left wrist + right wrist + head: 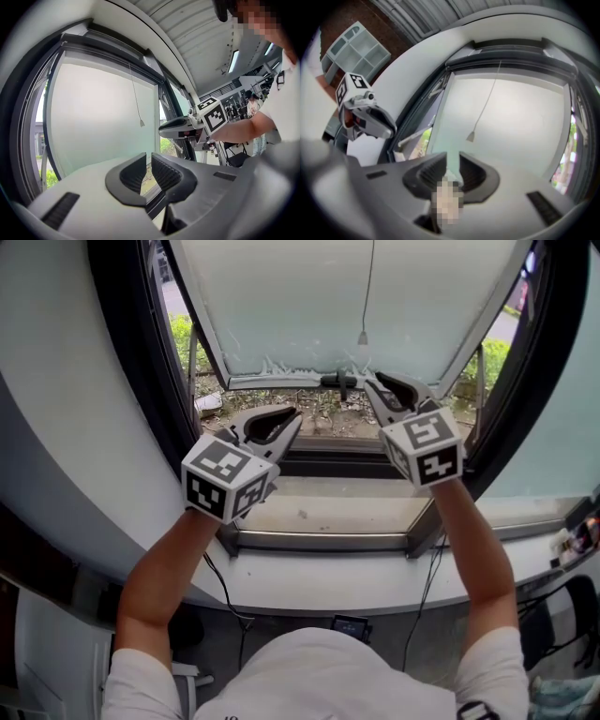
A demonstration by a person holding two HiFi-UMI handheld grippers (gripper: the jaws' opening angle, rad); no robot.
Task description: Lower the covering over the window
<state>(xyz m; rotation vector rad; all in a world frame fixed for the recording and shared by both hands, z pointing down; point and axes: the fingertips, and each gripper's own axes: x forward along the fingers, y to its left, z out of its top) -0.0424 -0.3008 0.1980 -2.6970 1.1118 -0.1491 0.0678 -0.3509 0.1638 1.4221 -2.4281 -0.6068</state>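
Hem (281, 381) of blind (356, 296) runs left-right; our right hand-held gripper (377, 382) is clamped on it, left hand-held gripper (294, 415) closed empty, just below. We'd pull straight down.

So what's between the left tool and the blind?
Nothing. In the head view the left tool stops short of the blind; only the ground outside shows through that gap.

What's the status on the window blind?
Left gripper shut, empty. Right gripper shut on roller blind bottom edge, blind partly down. Pull cord hangs loose in front.
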